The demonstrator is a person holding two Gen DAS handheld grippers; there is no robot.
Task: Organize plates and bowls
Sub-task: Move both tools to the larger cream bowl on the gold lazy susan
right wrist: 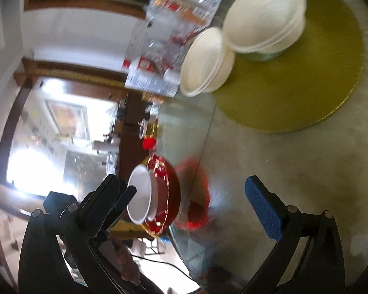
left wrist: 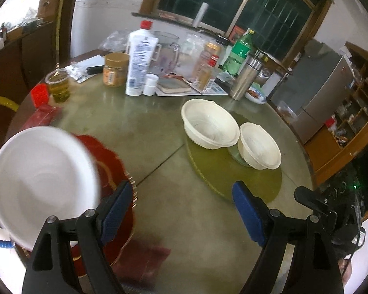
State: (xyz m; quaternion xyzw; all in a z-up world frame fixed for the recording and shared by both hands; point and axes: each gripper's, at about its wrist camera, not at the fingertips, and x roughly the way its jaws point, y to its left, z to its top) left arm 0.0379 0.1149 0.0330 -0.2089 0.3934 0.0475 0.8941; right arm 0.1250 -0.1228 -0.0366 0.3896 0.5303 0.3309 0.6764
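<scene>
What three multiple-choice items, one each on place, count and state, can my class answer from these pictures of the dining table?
1. Where do the cream ribbed plastic bowls stand?
A. on the round olive-green mat
B. on a shelf
C. on the floor

2. How many cream bowls are on that mat?
A. one
B. two
C. four

3. What is between the left hand-held gripper's blue pads?
A. a bottle
B. a bowl
C. nothing

Answers: 1 A, both sit inside the mat's edge; 2 B, one large, one small; 3 C, only bare table shows in the gap.
</scene>
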